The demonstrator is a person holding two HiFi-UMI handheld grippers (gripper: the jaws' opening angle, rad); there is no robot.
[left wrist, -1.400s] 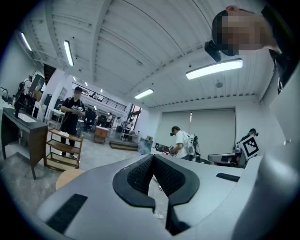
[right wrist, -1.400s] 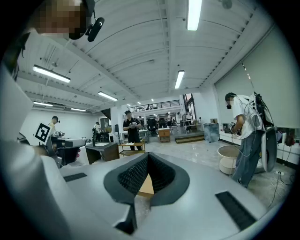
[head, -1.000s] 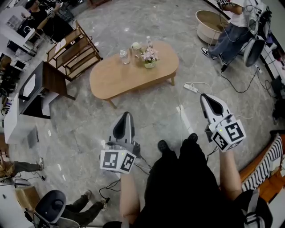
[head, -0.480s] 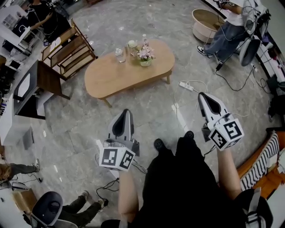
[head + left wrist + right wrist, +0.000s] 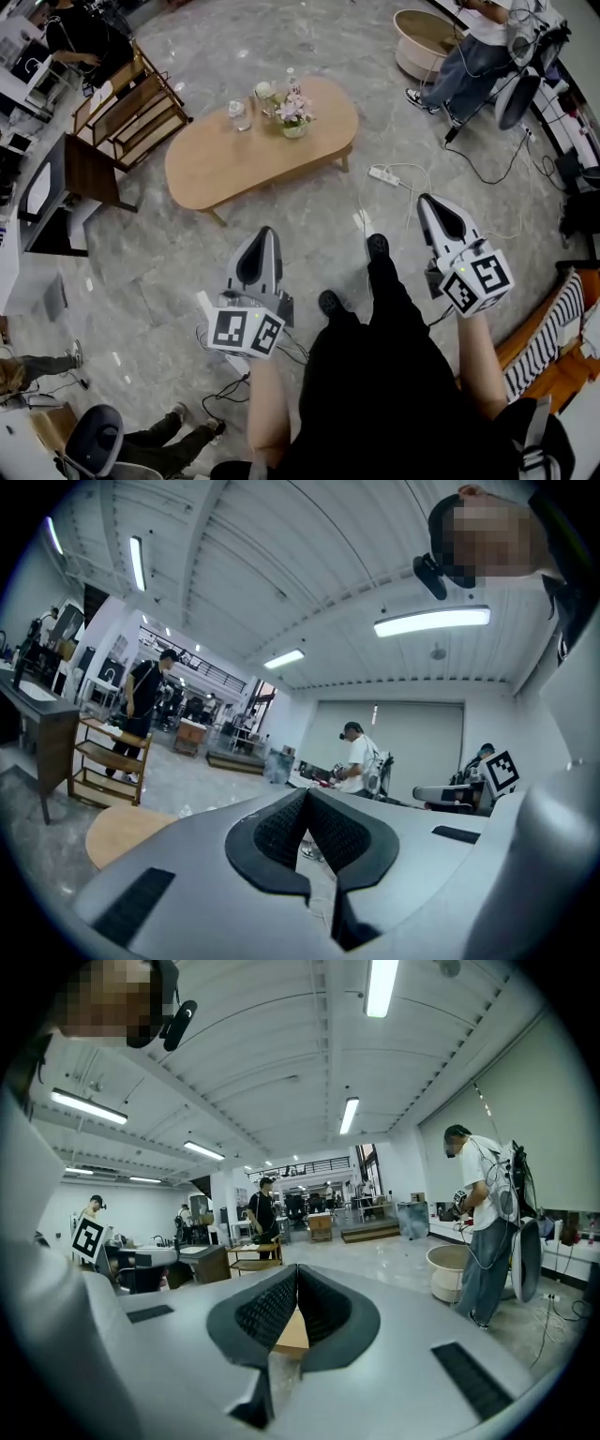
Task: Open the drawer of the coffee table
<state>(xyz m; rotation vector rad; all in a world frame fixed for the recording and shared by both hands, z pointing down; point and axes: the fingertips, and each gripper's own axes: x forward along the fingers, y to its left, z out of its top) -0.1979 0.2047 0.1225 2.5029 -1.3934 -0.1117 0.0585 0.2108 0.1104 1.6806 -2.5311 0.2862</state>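
Wooden oval coffee table (image 5: pixel 230 159) lies well ahead of both clenched, empty jaws, long axis crosswise; left gripper (image 5: pixel 265 236) looks nearer than right gripper (image 5: pixel 429 202). Its drawer cannot be made out.

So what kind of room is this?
Probably a big lab or test hall set up like a living room: a wooden coffee table, a power strip trailing on the stone floor, and long strip lights overhead.
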